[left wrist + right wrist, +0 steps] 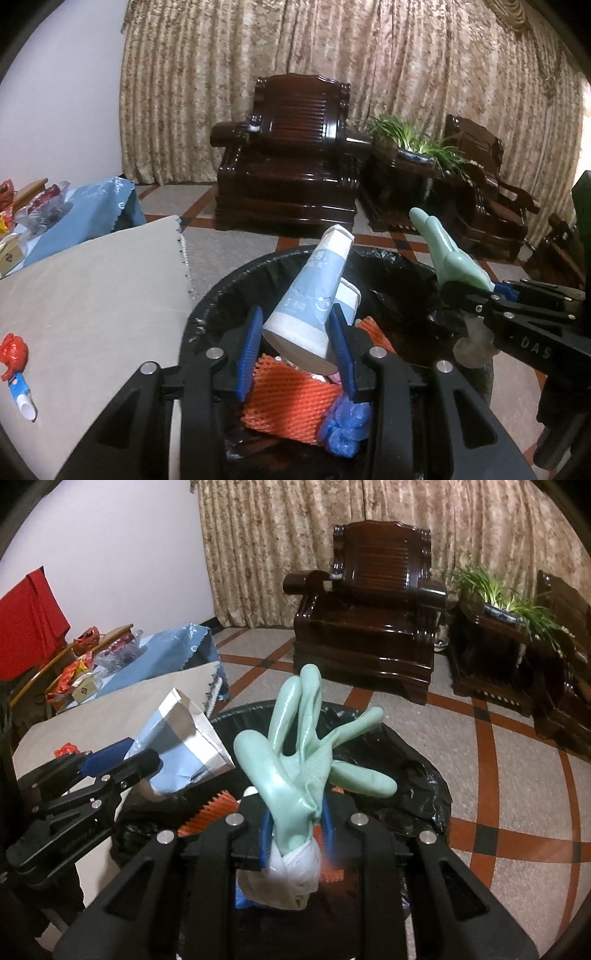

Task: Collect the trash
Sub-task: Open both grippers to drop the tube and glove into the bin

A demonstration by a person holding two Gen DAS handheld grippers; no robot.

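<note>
A crushed paper cup (314, 302) is pinched between the closed-in fingers of the left gripper (295, 350), and a green rubber glove (306, 753) is clamped by the right gripper (295, 830). Both are held over the black-lined bin (399, 273), its far rim at twelve o'clock, so the drop step appears to be in hand. Next, both sets of fingers would need to be opened.

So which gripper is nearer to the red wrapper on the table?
Left. The left gripper, over the trash bin with the paper cup, is beside the table holding the red wrapper. The right gripper is across the bin.
</note>
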